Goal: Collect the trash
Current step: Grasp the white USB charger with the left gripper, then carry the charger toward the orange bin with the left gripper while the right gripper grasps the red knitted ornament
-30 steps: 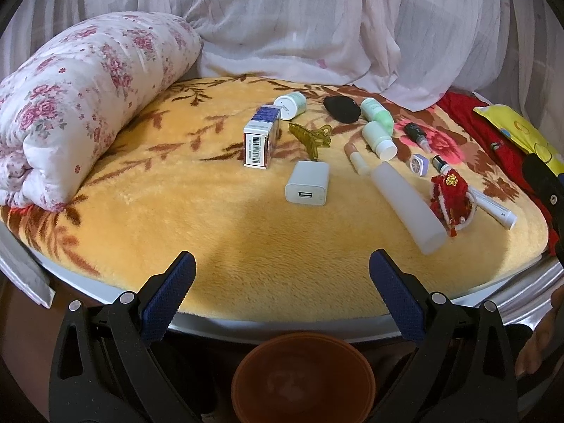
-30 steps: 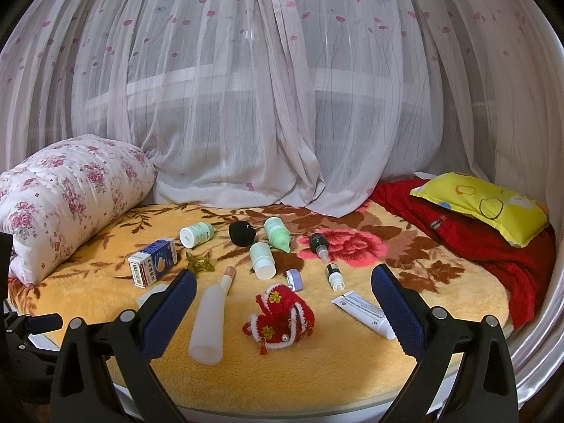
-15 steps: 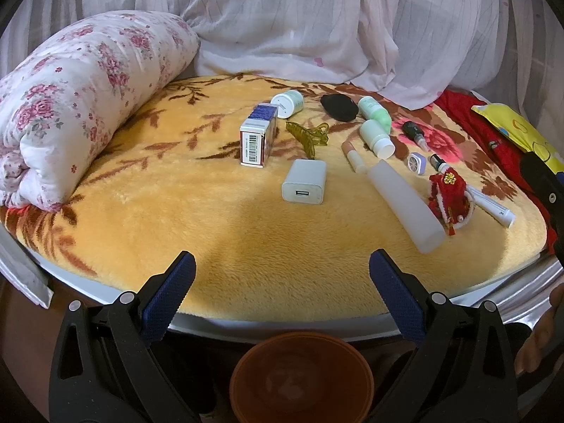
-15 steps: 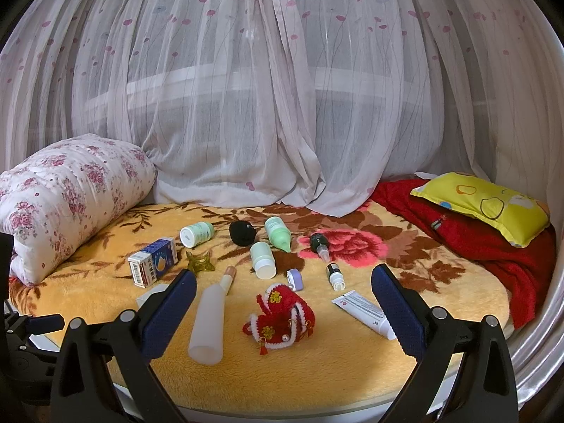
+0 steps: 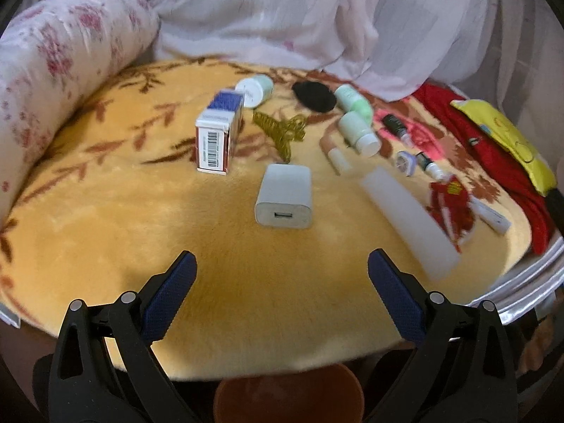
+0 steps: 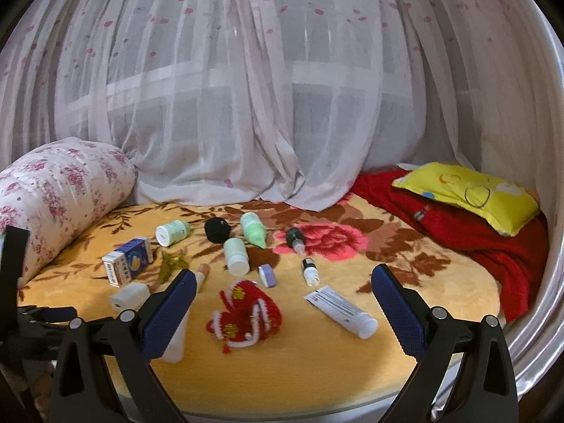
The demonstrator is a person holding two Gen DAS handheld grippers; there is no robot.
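Two claws hang over a bed strewn with small clutter, and neither holds anything. From the left wrist view, the left claw point(image 5: 281, 272) is spread wide above the yellow blanket point(image 5: 105, 232); the white USB charger point(image 5: 284, 196) lies at twelve o'clock just ahead of it, the blue-and-white carton point(image 5: 219, 134) stands at eleven, an amber hair clip point(image 5: 282, 131) sits beyond the charger, and a long white tube point(image 5: 409, 218) slants away at two. A brown bowl-like bin point(image 5: 288, 398) shows at six o'clock below the bed edge, probably where the trash goes. From the right wrist view, the right claw point(image 6: 283, 290) is likewise wide and empty; a red knitted ornament point(image 6: 245, 313) lies between its fingers at twelve, a printed white ointment tube point(image 6: 340, 306) at one, and small bottles, one of them a white-capped green bottle point(image 6: 236, 254), cluster farther off at eleven to twelve. Picking has not begun, I judge; this is the approach. Next, one claw should descend on a nearby piece, likely the charger or carton, and close squarely.
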